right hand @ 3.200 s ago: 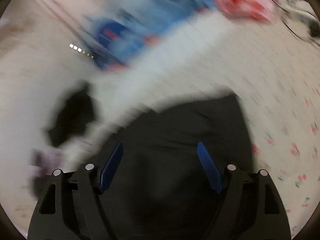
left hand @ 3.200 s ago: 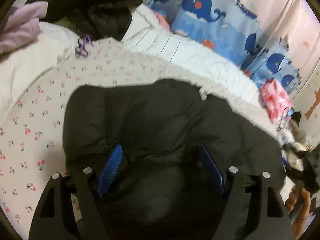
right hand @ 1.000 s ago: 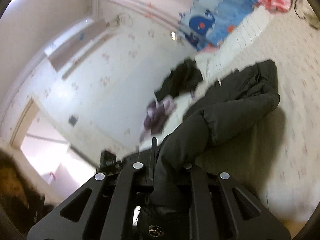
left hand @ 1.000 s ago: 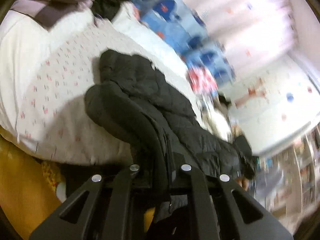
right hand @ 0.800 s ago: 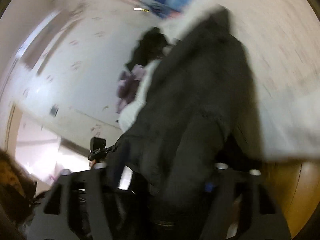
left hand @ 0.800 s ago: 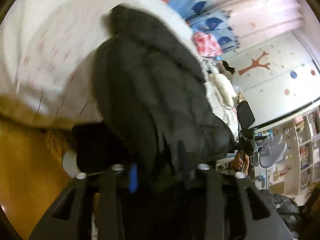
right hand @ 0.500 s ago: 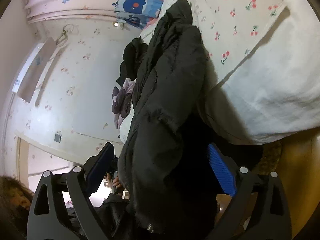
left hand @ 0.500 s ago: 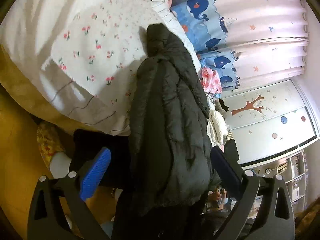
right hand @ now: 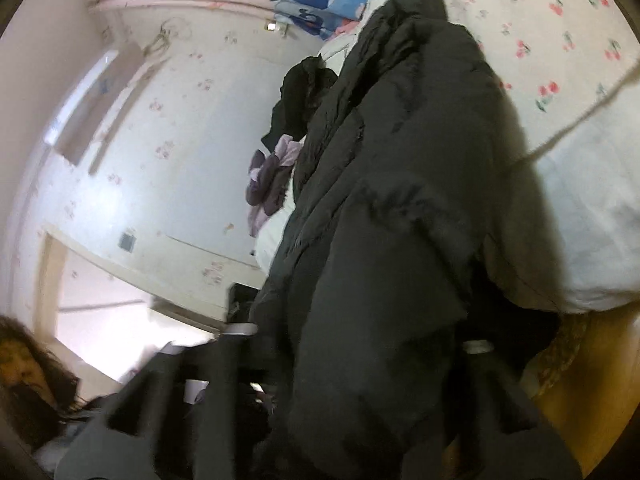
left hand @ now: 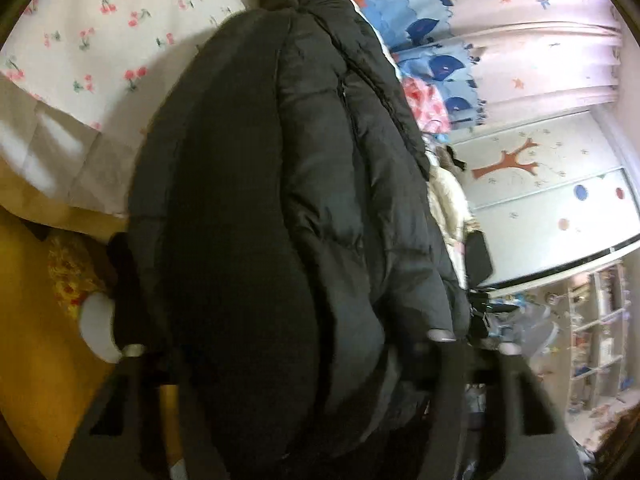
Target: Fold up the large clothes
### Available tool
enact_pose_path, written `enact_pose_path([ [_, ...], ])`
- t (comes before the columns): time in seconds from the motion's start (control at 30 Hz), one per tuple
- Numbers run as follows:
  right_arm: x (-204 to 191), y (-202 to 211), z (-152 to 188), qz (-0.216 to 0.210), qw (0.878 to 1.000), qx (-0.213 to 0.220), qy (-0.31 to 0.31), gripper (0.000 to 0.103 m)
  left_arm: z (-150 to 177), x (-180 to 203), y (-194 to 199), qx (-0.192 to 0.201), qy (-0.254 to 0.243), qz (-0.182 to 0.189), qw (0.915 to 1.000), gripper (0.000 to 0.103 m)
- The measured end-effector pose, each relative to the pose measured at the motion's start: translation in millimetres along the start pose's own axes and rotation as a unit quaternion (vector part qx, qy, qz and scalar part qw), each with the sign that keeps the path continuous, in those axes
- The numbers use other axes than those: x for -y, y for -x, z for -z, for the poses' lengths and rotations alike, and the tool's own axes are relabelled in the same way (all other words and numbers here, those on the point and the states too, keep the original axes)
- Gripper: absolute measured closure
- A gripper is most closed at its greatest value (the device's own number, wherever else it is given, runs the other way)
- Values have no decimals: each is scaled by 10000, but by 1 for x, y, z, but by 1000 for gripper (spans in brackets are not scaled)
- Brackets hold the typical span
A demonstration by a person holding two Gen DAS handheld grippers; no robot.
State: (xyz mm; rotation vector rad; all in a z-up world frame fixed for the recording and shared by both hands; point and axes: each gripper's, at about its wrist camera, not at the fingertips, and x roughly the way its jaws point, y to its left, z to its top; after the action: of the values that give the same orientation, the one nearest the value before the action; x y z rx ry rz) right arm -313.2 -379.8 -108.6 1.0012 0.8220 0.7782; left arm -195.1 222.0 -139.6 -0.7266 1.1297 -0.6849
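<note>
The black puffer coat hung off the near edge of the bed, its far end lying up on the cherry-print sheet and its near end bulging out over the yellow floor. In the left wrist view the coat filled the middle of the frame and covered the left gripper; only the dark arms and their bolts showed on either side of the fabric, spread wide, but the fingertips were buried, so I could not tell whether they were pinching the cloth.

From the right wrist view the same coat draped down in front of the right gripper. Its arms also stood wide on either side of the bulk, blurred, and again the tips were hidden, so its state was unclear too.

At the far end of the bed lay a whale-print blue quilt, with a pink bundle just beside it. In the right view a dark garment and a purple one sat heaped on the left side of the bed, near the wall.
</note>
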Motion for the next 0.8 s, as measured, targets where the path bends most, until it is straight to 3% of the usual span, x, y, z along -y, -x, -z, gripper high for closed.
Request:
enact_pose_path([
  [0.03, -6, 0, 0, 46, 9999, 20, 121, 88, 0, 5, 4, 75, -51, -66, 9999, 69],
  [0.13, -29, 5, 0, 57, 9991, 160, 390, 93, 1, 32, 27, 456, -266, -61, 9986, 84],
  [0.27, -62, 21, 3, -158, 9968, 262, 739, 94, 7, 67, 59, 674, -636, 252, 9954, 87],
  [0.33, -65, 28, 7, -251, 9965, 116, 787, 90, 9, 71, 65, 556, -756, 476, 9945, 87],
  [0.37, -59, 29, 10, -93, 9970, 9, 762, 83, 10, 66, 63, 412, -790, 454, 9950, 86],
  [0.4, -53, 27, 12, 6, 9978, -70, 663, 56, 12, 57, 60, 280, -734, 380, 9962, 78],
  [0.43, -43, 25, 14, 105, 9987, -147, 469, 40, 11, 44, 55, 132, -604, 338, 9975, 62],
  [0.47, -26, 24, 18, 256, 9992, -206, 218, 25, 12, 28, 49, -17, -356, 274, 9990, 54],
  [0.5, -15, 24, 21, 329, 9992, -230, 75, 24, 14, 14, 44, -42, -135, 192, 9997, 47],
  [0.53, -5, 22, 25, 298, 9992, -266, -76, 24, 15, 2, 39, -51, 24, 168, 9998, 46],
  [0.63, 3, 18, 34, -62, 9996, -258, -127, 29, 20, -15, 33, 55, 250, 384, 9989, 46],
  [0.7, -6, 12, 35, -8, 9996, -287, 75, 50, 21, -11, 37, 286, 221, 333, 9988, 51],
  [0.73, -13, 12, 33, 67, 9996, -197, 204, 62, 23, -9, 39, 378, 200, 341, 9985, 67],
  [0.77, -19, 14, 30, -86, 9996, -53, 268, 85, 21, -4, 44, 490, 151, 399, 9979, 74],
  [0.8, -24, 17, 27, -100, 9993, 87, 350, 88, 21, 3, 52, 661, 94, 413, 9969, 80],
])
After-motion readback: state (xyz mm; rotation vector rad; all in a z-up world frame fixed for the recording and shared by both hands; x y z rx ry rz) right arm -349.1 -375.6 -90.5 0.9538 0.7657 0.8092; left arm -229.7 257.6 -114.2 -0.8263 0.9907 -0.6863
